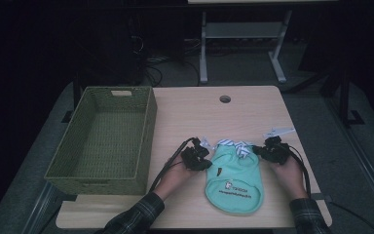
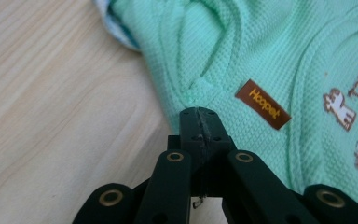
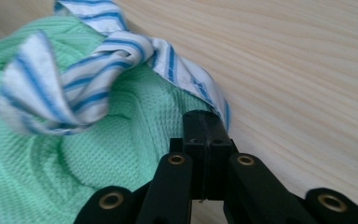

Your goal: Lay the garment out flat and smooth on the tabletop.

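Cloth meets steel-black tongs on a pale wooden table (image 1: 195,112): a small mint-green waffle-knit pet shirt (image 1: 233,181) with a blue-and-white striped collar (image 1: 238,146) lies flat near the table's front edge, printed side up, its collar pointing away from the person. The left gripper (image 1: 202,157) sits at the shirt's left shoulder, its black jaws pressed together on a pinch of the green fabric, as the left gripper view (image 2: 199,116) shows, just beside a small brown woven label (image 2: 263,103) with orange lettering. The right gripper (image 1: 268,148) sits at the shirt's right shoulder; in the right gripper view (image 3: 204,120) its jaws are likewise closed tight at the hem where the green knit meets the striped collar (image 3: 79,79), with fabric caught at the tips. Both hands (image 1: 175,178), in plaid sleeves, rest low beside the shirt. To the left of the shirt, well apart from it, stands a rectangular olive-green woven basket (image 1: 102,141). Beyond the shirt's right shoulder lies a small white flat piece (image 1: 278,131), too small to identify.
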`<state>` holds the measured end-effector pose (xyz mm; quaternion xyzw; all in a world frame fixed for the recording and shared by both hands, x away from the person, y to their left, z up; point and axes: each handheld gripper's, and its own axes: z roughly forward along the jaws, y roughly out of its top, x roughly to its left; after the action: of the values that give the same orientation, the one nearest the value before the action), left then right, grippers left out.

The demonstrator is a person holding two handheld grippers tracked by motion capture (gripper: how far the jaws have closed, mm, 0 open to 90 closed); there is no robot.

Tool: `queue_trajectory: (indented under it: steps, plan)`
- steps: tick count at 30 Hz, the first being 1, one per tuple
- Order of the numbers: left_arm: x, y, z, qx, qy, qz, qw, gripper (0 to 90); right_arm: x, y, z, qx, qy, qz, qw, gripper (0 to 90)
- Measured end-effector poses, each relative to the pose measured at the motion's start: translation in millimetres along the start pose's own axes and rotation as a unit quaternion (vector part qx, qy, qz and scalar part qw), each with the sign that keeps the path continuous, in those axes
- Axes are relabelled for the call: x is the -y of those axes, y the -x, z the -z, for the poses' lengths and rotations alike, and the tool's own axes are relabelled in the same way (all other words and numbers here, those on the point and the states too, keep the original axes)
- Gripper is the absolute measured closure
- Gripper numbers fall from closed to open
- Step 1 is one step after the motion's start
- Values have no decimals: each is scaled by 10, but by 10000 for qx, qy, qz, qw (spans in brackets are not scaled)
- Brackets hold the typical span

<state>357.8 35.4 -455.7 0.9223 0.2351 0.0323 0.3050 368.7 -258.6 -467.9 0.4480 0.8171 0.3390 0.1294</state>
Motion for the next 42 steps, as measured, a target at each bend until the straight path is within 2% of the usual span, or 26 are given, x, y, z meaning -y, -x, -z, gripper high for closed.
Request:
queue_trajectory:
  steps: [2, 7, 10, 11, 12, 17, 20, 25, 26, 30, 35, 41, 42]
  plan:
    - [-5, 3, -4, 47, 15, 30, 10000, 839, -6, -12, 11, -34, 52, 34, 10000, 892]
    - [-65, 3, 49, 3, 82, -46, 10000, 827, -54, -22, 129, -209, 281, -3, 9994, 839]
    - [-117, -30, 99, -29, 190, -11, 9998, 808, -95, 2, 191, -327, 357, 6, 9988, 781]
    - [-136, -39, 105, -60, 271, 18, 9996, 796, -111, 16, 203, -369, 327, -11, 9988, 768]
    - [-157, -60, 122, -79, 264, -30, 9996, 771, -126, 27, 206, -369, 355, -7, 9987, 750]
    - [-267, -160, 154, -108, 378, -9, 9992, 689, -190, 75, 180, -420, 350, -8, 9985, 714]
    - [-348, -247, 139, -158, 522, 72, 9985, 661, -226, 105, 131, -446, 307, 45, 9985, 702]
    - [-442, -342, 71, -188, 594, 150, 9979, 644, -244, 122, 49, -488, 229, 49, 9985, 675]
    - [-493, -399, 26, -222, 650, 178, 9975, 641, -244, 126, 30, -494, 218, 26, 9985, 669]
    - [-563, -483, -77, -225, 675, 257, 9971, 627, -239, 145, -27, -553, 221, 35, 9982, 669]
    - [-586, -526, -238, -124, 473, 279, 9984, 597, -224, 157, -80, -624, 139, 42, 9979, 665]
    - [-553, -533, -352, -159, 409, 325, 9985, 614, -207, 136, -131, -657, 41, 67, 9978, 666]
    - [-552, -530, -357, -194, 362, 273, 9988, 614, -207, 130, -134, -648, 38, 84, 9979, 667]
